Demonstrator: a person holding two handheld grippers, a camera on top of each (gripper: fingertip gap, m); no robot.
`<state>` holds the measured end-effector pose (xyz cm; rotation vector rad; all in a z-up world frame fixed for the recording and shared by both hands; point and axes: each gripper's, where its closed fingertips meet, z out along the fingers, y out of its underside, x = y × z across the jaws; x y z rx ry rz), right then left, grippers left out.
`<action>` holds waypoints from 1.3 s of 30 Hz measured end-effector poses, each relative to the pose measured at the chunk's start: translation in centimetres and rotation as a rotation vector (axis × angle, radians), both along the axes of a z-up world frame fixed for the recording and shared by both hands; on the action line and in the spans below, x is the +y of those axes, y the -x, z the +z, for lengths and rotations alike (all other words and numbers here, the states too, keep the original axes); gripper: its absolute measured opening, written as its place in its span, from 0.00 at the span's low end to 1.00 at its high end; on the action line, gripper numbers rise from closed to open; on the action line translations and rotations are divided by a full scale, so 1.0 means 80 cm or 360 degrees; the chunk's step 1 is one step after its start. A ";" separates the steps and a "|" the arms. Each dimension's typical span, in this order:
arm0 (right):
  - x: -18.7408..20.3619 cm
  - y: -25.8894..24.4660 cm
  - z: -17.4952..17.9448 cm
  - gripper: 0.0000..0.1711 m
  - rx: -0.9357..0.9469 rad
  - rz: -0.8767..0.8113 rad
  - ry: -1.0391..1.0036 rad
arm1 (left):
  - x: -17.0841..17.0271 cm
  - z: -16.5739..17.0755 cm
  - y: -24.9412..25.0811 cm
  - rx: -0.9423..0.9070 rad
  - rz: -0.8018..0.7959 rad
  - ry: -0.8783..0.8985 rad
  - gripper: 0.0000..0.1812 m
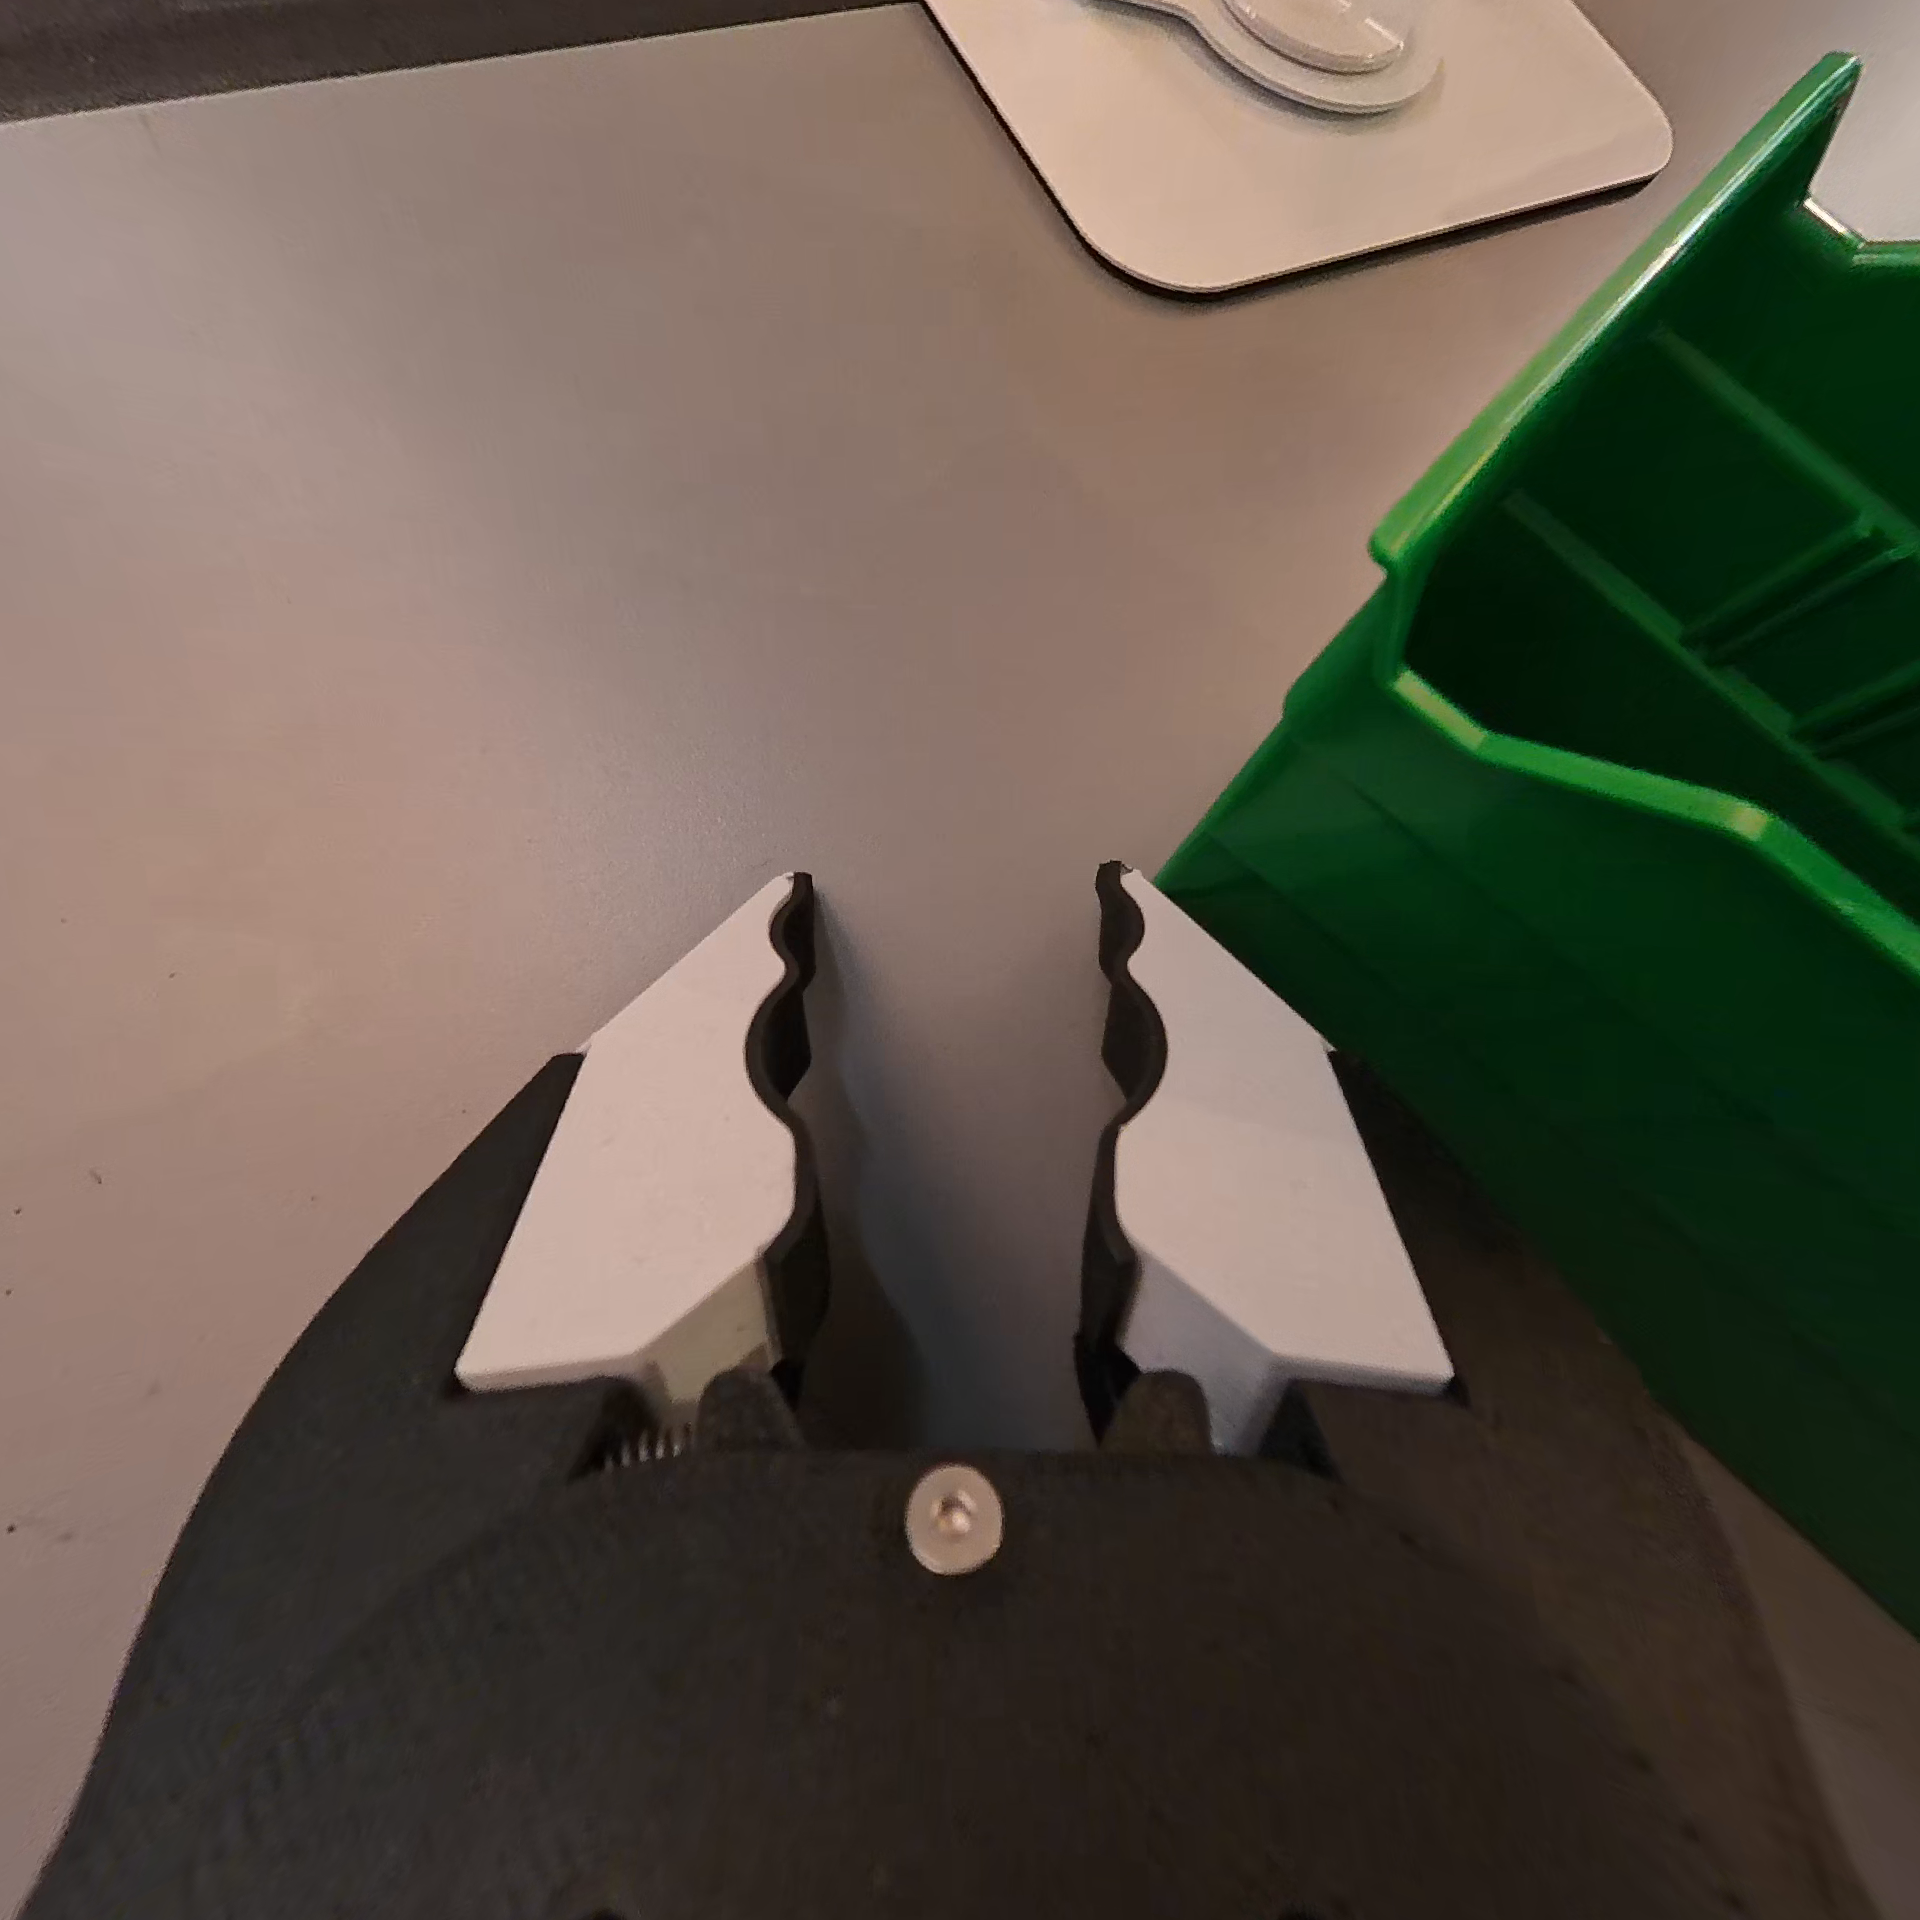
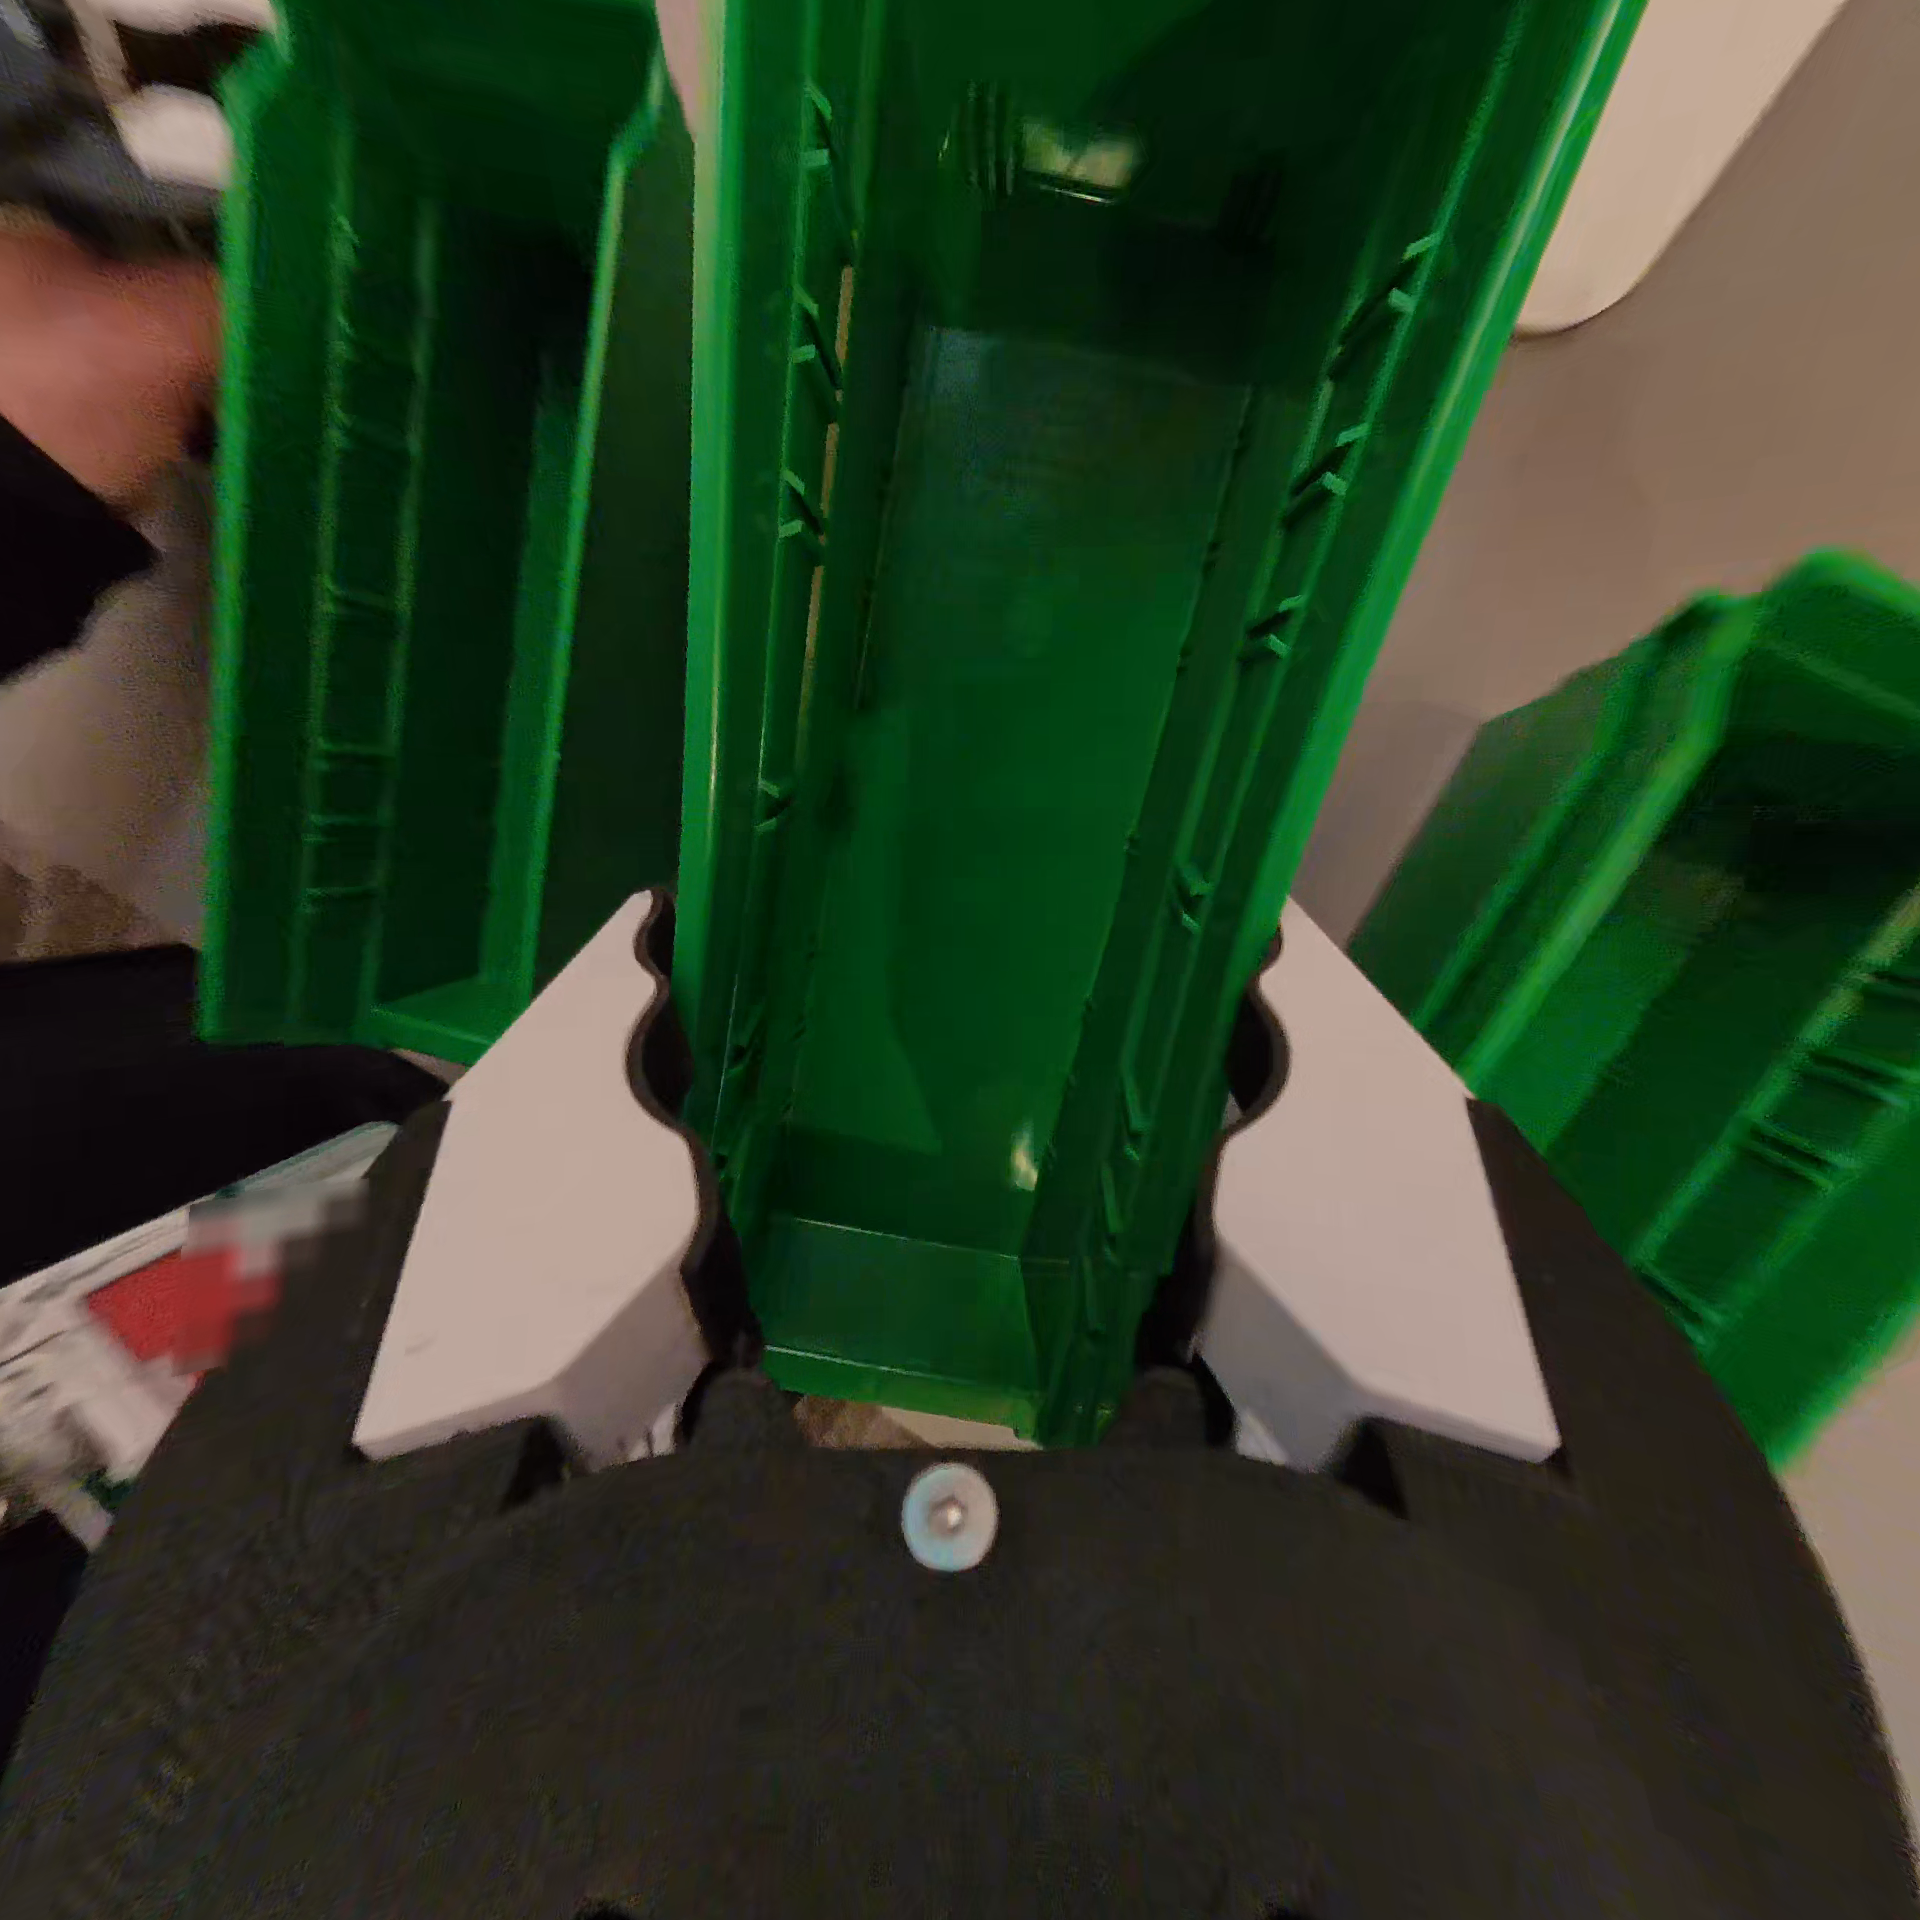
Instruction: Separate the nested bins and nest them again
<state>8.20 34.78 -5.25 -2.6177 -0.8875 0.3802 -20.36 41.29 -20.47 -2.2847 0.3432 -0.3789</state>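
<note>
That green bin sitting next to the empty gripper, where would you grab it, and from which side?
On a long side wall's thin top rim, I'd guess. The bin stands upright and open-topped on the table, so the open left gripper could come from above, one finger inside, one outside. The near front lip is an option too.

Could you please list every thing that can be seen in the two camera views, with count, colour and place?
Green plastic storage bins: three in the right wrist view; one between the right claw's fingers, one to its left, one to its right. The left wrist view shows one at right; I cannot tell which it is.
Grey tabletop: one, under everything.
Pale flat rounded-corner mat: one, far side of the table, a clear object upon it.
Person's hand: one, blurred, left edge.
Left claw: black body, white fingers, open, empty, beside the bin.
Right claw: same colours, shut on the middle bin.
</note>
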 end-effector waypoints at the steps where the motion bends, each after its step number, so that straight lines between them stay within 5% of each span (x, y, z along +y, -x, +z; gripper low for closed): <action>1: 0.005 -0.009 0.026 0.62 0.0034 -0.0035 -0.0031 | 0.000 0.000 0.000 0.0000 0.0000 0.0000 0.29; 7: 0.025 -0.108 0.142 0.62 -0.0028 -0.0295 -0.0250 | 0.000 -0.001 0.000 0.0026 0.0001 -0.0003 0.29; 14: 0.012 -0.201 0.063 0.62 -0.0231 -0.0483 -0.0006 | 0.000 -0.001 0.000 0.0017 0.0001 -0.0002 0.29; 28: 0.010 -0.200 -0.052 0.67 -0.0316 -0.0423 0.0143 | 0.000 -0.001 0.000 0.0015 0.0000 -0.0002 0.30; 34: 0.014 -0.203 -0.058 0.78 -0.0340 -0.0423 0.0053 | 0.000 0.000 0.000 0.0012 -0.0001 -0.0002 0.30; 39: 0.024 -0.184 0.009 0.91 -0.0426 -0.0386 -0.0196 | 0.000 0.000 -0.001 0.0010 -0.0003 -0.0001 0.29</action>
